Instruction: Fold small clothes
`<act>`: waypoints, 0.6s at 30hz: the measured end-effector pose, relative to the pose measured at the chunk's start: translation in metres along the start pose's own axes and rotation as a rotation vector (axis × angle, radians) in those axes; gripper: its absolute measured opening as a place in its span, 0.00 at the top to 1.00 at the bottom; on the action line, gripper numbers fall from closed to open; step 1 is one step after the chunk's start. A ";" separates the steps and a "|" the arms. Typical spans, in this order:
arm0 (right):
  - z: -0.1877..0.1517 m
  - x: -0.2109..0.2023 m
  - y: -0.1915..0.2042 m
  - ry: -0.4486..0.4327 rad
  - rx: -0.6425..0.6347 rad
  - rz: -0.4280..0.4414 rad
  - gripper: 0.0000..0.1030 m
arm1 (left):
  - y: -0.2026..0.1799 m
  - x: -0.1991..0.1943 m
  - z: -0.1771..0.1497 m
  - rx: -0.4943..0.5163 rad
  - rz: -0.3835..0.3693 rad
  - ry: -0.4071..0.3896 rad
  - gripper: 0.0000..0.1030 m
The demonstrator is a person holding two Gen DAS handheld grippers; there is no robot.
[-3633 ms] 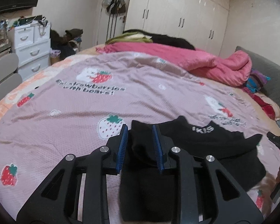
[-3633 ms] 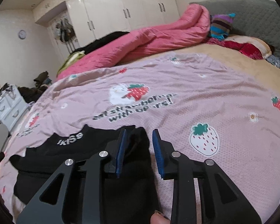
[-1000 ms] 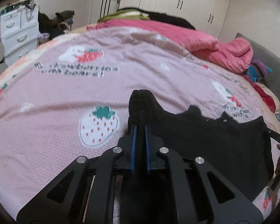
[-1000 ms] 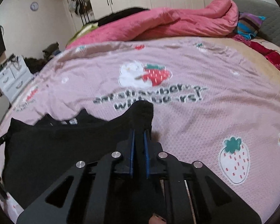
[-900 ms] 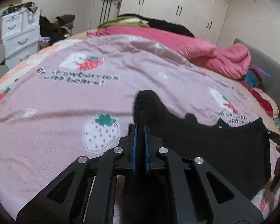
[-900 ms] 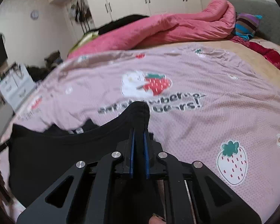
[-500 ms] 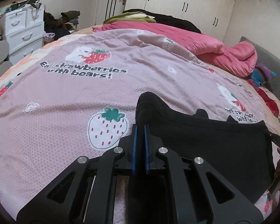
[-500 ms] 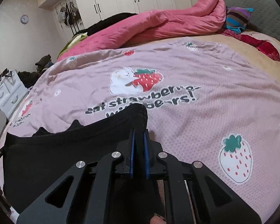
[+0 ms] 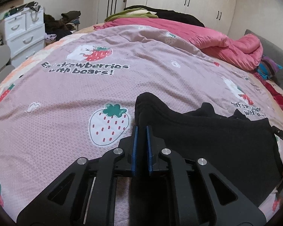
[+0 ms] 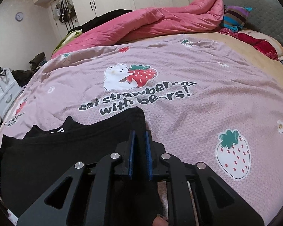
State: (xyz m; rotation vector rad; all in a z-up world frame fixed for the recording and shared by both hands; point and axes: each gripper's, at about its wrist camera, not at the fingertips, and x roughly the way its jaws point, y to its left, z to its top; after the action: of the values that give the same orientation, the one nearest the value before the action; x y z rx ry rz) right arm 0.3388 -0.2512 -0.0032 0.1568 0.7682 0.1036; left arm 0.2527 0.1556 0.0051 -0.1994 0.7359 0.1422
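Note:
A small black garment lies on the pink strawberry bedspread. My left gripper is shut on its left corner, and the black cloth sticks out between the blue pads. In the right wrist view my right gripper is shut on the opposite corner of the same garment. The cloth stretches between the two grippers, its folded edge toward the far side. White lettering on a lower layer peeks out.
A pink quilt is bunched along the far side of the bed. Striped and red clothes lie by the grey headboard. White drawers stand off the bed's left. White wardrobes line the back wall.
Both grippers closed on the garment's near corners, lifted them and carried them away from me over the rest of the cloth. In the last half second they have come lower toward the bed.

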 end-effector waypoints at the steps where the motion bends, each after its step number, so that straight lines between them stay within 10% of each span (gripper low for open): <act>1: 0.000 -0.003 0.001 -0.007 -0.014 -0.001 0.84 | 0.000 -0.001 0.000 0.000 0.007 0.002 0.95; 18: -0.018 -0.046 0.030 -0.013 -0.103 0.085 0.55 | -0.027 -0.037 -0.006 0.070 0.005 -0.028 0.51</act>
State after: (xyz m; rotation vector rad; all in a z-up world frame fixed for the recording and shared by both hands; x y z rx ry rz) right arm 0.2924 -0.2271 0.0209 0.0922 0.7412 0.2227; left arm 0.2264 0.1259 0.0294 -0.1290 0.7125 0.1239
